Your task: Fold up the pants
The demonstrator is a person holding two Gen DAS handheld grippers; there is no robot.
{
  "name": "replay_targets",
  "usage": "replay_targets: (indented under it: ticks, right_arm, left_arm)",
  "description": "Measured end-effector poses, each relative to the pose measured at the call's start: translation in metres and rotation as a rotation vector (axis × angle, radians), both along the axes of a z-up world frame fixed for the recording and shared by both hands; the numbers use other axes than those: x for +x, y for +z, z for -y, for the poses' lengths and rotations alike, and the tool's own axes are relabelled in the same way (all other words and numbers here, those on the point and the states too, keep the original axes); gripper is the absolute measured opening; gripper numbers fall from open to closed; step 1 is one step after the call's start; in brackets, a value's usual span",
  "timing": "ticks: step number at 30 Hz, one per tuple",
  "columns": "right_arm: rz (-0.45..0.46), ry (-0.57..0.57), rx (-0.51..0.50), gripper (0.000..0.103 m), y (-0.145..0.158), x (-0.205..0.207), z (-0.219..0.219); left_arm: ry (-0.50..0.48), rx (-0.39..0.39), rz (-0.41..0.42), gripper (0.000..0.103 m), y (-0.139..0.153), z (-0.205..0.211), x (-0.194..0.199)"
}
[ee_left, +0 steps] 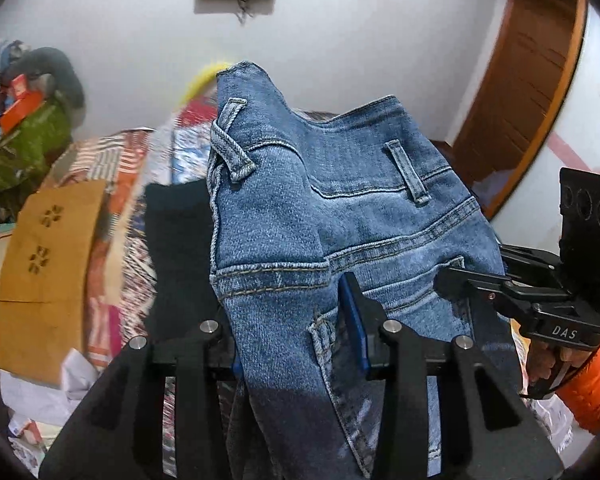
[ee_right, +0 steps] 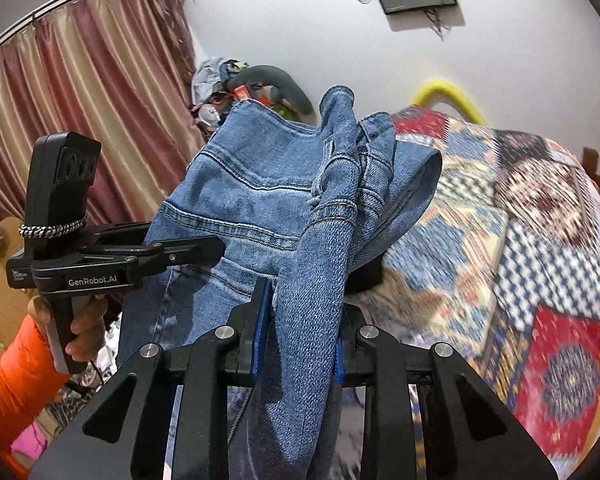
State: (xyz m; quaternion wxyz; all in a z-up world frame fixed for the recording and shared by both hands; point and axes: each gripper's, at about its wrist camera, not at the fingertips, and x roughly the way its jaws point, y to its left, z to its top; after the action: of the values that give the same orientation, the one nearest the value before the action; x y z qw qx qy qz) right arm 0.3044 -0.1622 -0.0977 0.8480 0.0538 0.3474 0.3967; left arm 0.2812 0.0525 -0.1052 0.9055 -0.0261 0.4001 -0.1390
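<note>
Gripping blue jeans at the waistband: left gripper clenched on bunched denim, right gripper likewise, garment raised above patchwork bedspread.

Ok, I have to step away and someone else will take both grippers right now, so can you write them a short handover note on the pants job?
Left gripper: shut on the jeans near the waistband, denim bunched between its fingers.
Right gripper: shut on the jeans at the other side of the waist end.
Where things are: the jeans hang in the air between the two grippers, waistband up, the rest drooping below out of view. The patterned quilt on the bed lies beyond them.
Done: the jeans are picked up with both grippers.
Left: no fold is visible yet; lay them flat on the quilt, then fold.
</note>
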Motion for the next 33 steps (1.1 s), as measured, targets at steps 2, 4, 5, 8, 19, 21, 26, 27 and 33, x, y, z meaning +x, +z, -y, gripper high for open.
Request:
replay_targets:
  ticks: [2,4,5,8,19,21,26,27,33]
  right_arm:
    - [0.011,0.015,-0.003,0.023,0.003,0.013,-0.014]
    - [0.028,0.025,-0.011,0.023,0.005,0.025,-0.027]
    - [0.036,0.03,-0.017,0.023,0.007,0.035,-0.037]
    - [0.052,0.038,-0.034,0.023,0.007,0.058,-0.054]
    - [0.029,0.032,-0.095,0.022,-0.014,0.152,-0.111]
    - [0.024,0.027,-0.109,0.022,-0.022,0.166,-0.119]
    - [-0.04,0.029,-0.162,0.022,-0.053,0.202,-0.132]
    - [-0.057,0.033,-0.182,0.022,-0.063,0.207,-0.134]
    - [-0.14,0.033,-0.281,0.023,-0.104,0.219,-0.138]
  left_arm:
    - [0.024,-0.003,0.021,0.04,0.002,-0.015,0.013]
    - [0.043,-0.008,0.033,0.04,0.002,-0.025,0.027]
    - [0.051,-0.011,0.037,0.04,0.002,-0.032,0.035]
    - [0.081,-0.019,0.043,0.04,-0.004,-0.051,0.064]
    - [0.154,-0.021,0.029,0.04,-0.05,-0.093,0.175]
    - [0.162,-0.028,0.01,0.04,-0.065,-0.099,0.193]
    - [0.177,-0.052,-0.07,0.04,-0.111,-0.105,0.223]
    - [0.175,-0.052,-0.086,0.04,-0.12,-0.104,0.227]
    - [0.164,-0.061,-0.236,0.044,-0.175,-0.093,0.245]
